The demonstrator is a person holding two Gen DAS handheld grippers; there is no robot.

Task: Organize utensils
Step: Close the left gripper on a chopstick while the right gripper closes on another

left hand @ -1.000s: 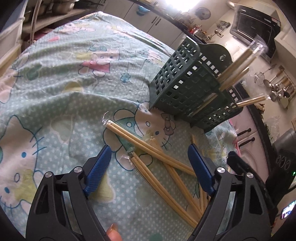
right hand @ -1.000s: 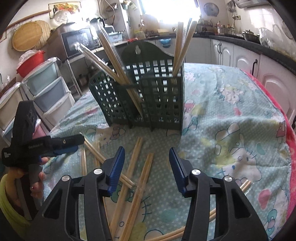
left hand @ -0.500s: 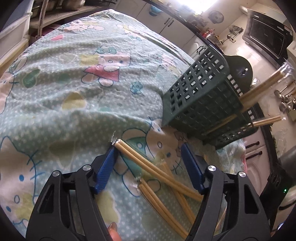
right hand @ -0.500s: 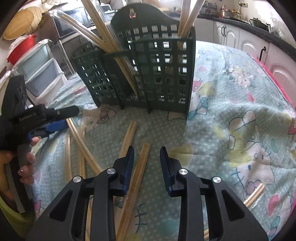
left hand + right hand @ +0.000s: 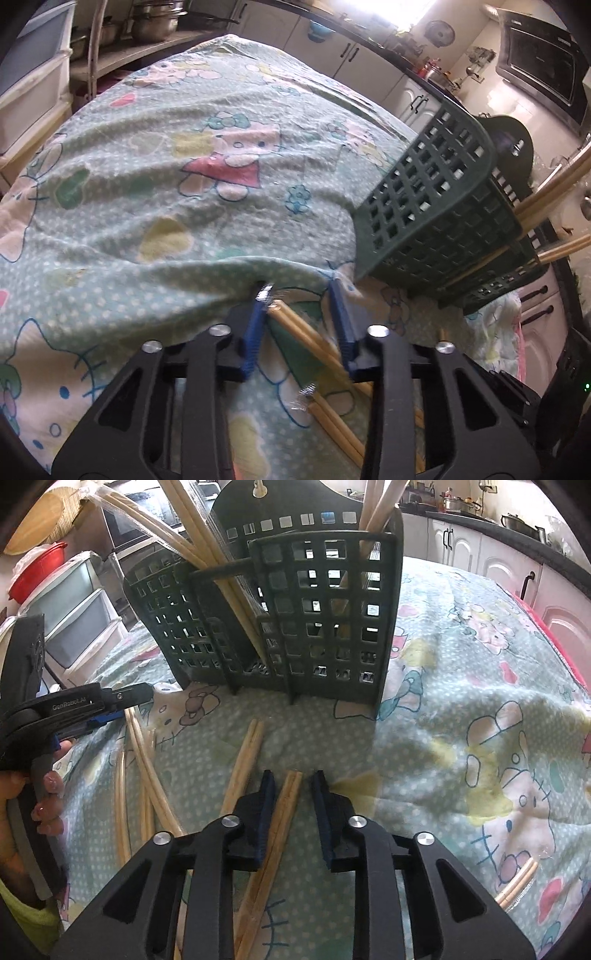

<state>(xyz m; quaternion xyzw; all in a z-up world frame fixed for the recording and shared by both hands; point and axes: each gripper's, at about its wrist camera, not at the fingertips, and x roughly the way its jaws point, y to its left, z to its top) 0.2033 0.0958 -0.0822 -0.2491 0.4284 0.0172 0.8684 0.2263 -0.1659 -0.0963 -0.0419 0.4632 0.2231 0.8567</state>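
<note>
A dark green lattice utensil holder (image 5: pixel 295 620) stands on the patterned cloth and holds several wrapped chopstick pairs (image 5: pixel 199 535); it also shows in the left wrist view (image 5: pixel 436 206). My left gripper (image 5: pixel 299 291) is low on the cloth, its jaws open and narrowed around the tip of a wrapped chopstick pair (image 5: pixel 295 325). My right gripper (image 5: pixel 291 779) is open, its jaws close on either side of another chopstick pair (image 5: pixel 280 819) lying on the cloth.
More chopstick pairs lie loose: one beside my right jaws (image 5: pixel 243 753), several at the left (image 5: pixel 144 760), one at the right edge (image 5: pixel 517 882). The left gripper (image 5: pixel 74 709) shows in the right wrist view. Cabinets (image 5: pixel 476 557) and storage drawers (image 5: pixel 74 613) surround the table.
Both grippers have dropped toward the cloth and narrowed their jaws, each around a chopstick pair. The holder has not moved.
</note>
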